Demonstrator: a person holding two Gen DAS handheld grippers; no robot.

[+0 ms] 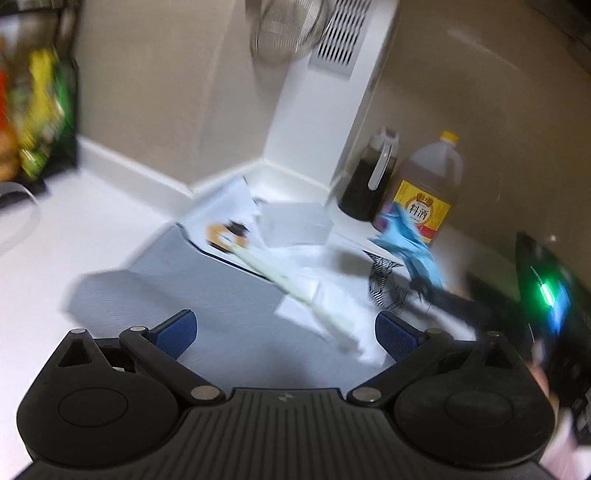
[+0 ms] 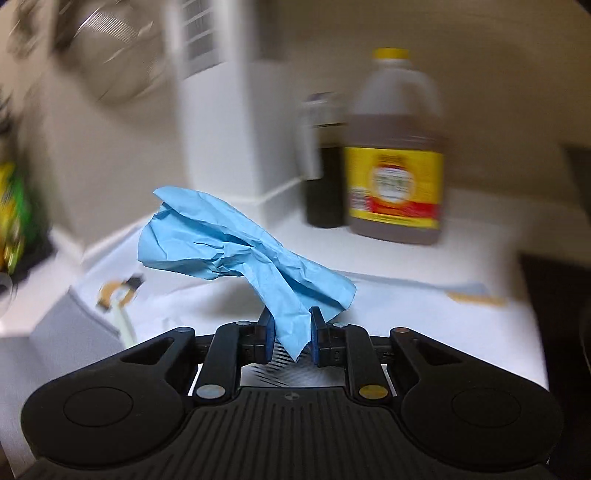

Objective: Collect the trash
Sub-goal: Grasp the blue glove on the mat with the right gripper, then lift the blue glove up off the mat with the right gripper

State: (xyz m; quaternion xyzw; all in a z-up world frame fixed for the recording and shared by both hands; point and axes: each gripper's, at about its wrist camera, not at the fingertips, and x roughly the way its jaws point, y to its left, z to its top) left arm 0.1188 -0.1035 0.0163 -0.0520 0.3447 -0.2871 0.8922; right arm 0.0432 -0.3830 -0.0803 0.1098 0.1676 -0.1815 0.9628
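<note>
A: How will that crumpled blue paper (image 2: 236, 247) handle?

B: Light and limp, I'd judge — it creases and flops, and could tear or slip out if tugged. The right gripper (image 2: 291, 334) has its fingers (image 2: 266, 332) drawn in narrow around the paper's lower tail, with most of the sheet standing free above the counter (image 2: 424, 317). Whether the pads truly pinch it I can't be sure; a small gap seems to show on one side.

A: Better spot to hold?

B: Deeper into the bunched middle, where the folds give some bulk, rather than the thin tail.

A: And the left gripper (image 1: 286, 330)?

B: Its fingers stand wide apart with nothing between them, over a grey mat (image 1: 207, 295). Ahead lie more scraps — white papers (image 1: 295, 225), a pale stick-like wrapper (image 1: 288, 280) and a striped scrap (image 1: 382, 284) — all flat and thin, likely hard to lift off the surface.

A: Anything in the way?

B: A yellow-capped jug (image 2: 397, 147) and a dark bottle (image 2: 325, 162) stand close behind in the corner; a careless sweep could knock them. A metal strainer (image 1: 288, 29) hangs above, well clear.
</note>
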